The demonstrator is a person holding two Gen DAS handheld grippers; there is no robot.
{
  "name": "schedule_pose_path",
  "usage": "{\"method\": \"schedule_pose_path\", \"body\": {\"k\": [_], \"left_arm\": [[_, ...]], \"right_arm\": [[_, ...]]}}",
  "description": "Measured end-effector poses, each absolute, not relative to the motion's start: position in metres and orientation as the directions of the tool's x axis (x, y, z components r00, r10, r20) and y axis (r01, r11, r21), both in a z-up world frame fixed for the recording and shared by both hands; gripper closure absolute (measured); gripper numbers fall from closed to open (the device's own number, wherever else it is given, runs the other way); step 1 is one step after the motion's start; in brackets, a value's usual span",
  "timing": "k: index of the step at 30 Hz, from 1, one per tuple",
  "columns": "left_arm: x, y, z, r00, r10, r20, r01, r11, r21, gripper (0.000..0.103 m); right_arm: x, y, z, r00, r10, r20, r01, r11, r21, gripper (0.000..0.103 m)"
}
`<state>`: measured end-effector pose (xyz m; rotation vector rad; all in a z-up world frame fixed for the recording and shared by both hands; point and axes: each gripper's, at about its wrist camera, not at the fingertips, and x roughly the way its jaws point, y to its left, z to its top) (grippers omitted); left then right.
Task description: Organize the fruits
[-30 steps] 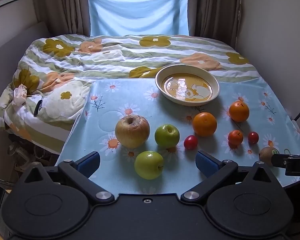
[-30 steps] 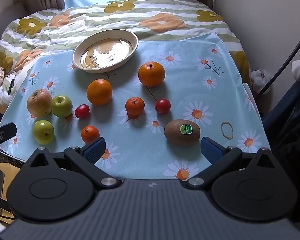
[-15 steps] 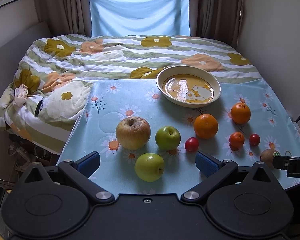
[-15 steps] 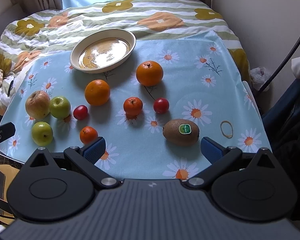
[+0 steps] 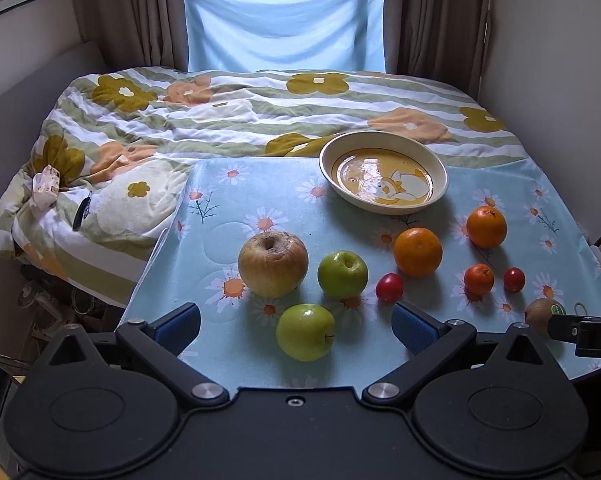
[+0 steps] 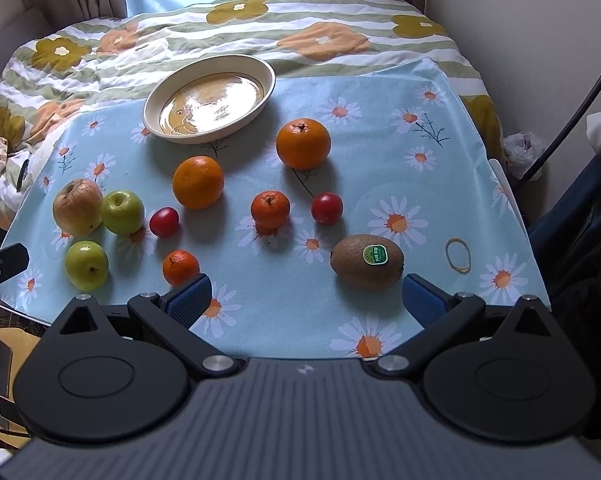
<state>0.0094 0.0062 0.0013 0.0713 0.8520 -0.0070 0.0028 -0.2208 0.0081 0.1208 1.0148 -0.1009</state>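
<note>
Fruit lies on a blue daisy cloth [image 5: 236, 200]. A cream bowl [image 5: 382, 152] stands empty at the back, also in the right wrist view [image 6: 268, 76]. My left gripper [image 5: 296, 324] is open, with a green apple [image 5: 305, 332] between its fingers. Behind it are a yellowish apple [image 5: 272, 263], a second green apple [image 5: 342, 274], a cherry tomato [image 5: 389, 287] and two oranges [image 5: 417, 251]. My right gripper [image 6: 306, 294] is open, with a kiwi [image 6: 366, 261] just ahead of its right finger and a small tangerine [image 6: 180, 266] by its left finger.
A flowered duvet [image 5: 220, 120] covers the bed behind and left of the cloth. A rubber band [image 6: 458, 254] lies right of the kiwi. Another tangerine [image 6: 270, 209] and tomato [image 6: 326, 208] sit mid-cloth. A wall and a dark cable [image 6: 572, 120] are on the right.
Both views have shifted slightly: the fruit sits a little farther right in the left wrist view and a little left and down in the right wrist view. Both grippers stay open.
</note>
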Motion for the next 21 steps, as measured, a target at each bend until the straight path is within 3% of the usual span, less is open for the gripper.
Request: {"method": "schedule_pose_path", "body": {"k": [21], "left_arm": [[0.0028, 0.0013, 0.0092, 0.689, 0.024, -0.724, 0.041, 0.997, 0.072, 0.0]], "right_arm": [[-0.0022, -0.2252, 0.0168, 0.555, -0.025, -0.832, 0.153, 0.986, 0.073, 0.0]]}}
